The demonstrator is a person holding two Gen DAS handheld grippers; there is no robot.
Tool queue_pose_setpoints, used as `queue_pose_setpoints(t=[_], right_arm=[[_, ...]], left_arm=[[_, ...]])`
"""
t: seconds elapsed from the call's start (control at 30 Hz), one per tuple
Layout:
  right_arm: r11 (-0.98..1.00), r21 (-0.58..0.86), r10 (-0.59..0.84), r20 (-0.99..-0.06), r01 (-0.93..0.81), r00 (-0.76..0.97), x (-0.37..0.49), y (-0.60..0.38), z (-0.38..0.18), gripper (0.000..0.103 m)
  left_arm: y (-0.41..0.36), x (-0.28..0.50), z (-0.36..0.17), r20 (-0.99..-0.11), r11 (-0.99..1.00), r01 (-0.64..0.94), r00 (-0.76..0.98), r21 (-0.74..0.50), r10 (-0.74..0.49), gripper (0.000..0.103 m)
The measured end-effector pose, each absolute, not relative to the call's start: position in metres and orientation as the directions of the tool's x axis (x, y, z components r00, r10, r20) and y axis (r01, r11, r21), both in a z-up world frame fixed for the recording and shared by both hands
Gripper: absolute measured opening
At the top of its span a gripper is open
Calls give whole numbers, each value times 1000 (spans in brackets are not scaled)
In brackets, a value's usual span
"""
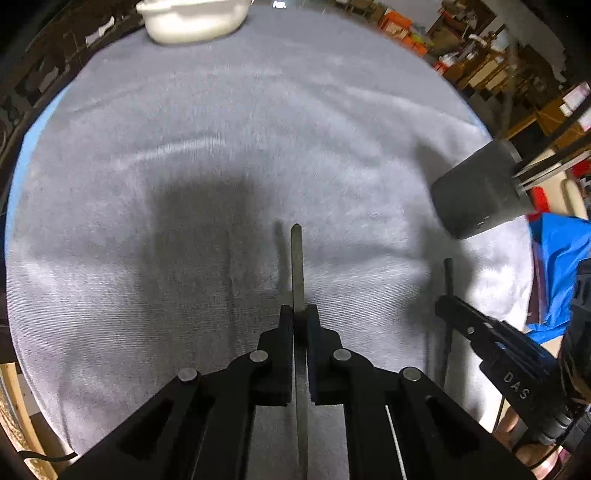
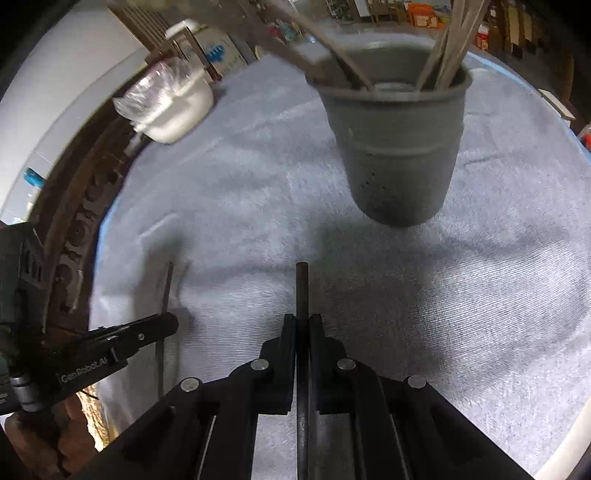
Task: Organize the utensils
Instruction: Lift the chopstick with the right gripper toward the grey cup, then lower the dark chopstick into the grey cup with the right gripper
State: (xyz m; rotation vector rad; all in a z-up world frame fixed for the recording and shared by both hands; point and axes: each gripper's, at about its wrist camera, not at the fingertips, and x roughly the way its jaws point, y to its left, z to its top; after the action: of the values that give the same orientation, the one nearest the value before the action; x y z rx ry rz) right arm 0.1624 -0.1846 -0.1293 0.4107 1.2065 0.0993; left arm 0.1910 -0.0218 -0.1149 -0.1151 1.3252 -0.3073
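From the left wrist camera I see my left gripper [image 1: 299, 314] pinching a flat metal utensil handle [image 1: 297, 258] between its pads; the handle runs straight up the middle of the claw and sticks out past the fingertips, its rounded end hanging over the grey towel [image 1: 221, 129]. Off to the right edge, the dark utensil cup [image 1: 476, 192] stands on the towel, well apart from my claw. The right gripper [image 1: 448, 306] shows low on the right, clamped on a thin dark rod [image 1: 448, 273]. A white tub [image 1: 192, 22] sits at the far edge.

From the right wrist camera, my right gripper [image 2: 303, 321] is pressed together on that dark rod [image 2: 302, 288], which juts forward beyond the tips. The grey utensil cup [image 2: 399, 147] stands ahead and slightly right, already holding several sticks [image 2: 450, 40]. The left gripper [image 2: 162, 325] appears at the left.
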Motion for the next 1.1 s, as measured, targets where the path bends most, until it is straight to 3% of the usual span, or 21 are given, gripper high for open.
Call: queue_pose_setpoints(t=[0.23, 0.57, 1.1], right_arm=[[889, 450, 353, -791, 83, 500, 150, -192, -80, 8], [875, 484, 363, -634, -16, 682, 119, -190, -19, 8], [888, 459, 291, -536, -15, 793, 95, -212, 34, 8]], left_arm=[[-26, 169, -40, -870, 946, 223, 387, -233, -305, 5], [-27, 151, 8, -790, 928, 288, 499, -237, -356, 5], [-38, 140, 62, -720, 922, 339, 590, -189, -365, 5]])
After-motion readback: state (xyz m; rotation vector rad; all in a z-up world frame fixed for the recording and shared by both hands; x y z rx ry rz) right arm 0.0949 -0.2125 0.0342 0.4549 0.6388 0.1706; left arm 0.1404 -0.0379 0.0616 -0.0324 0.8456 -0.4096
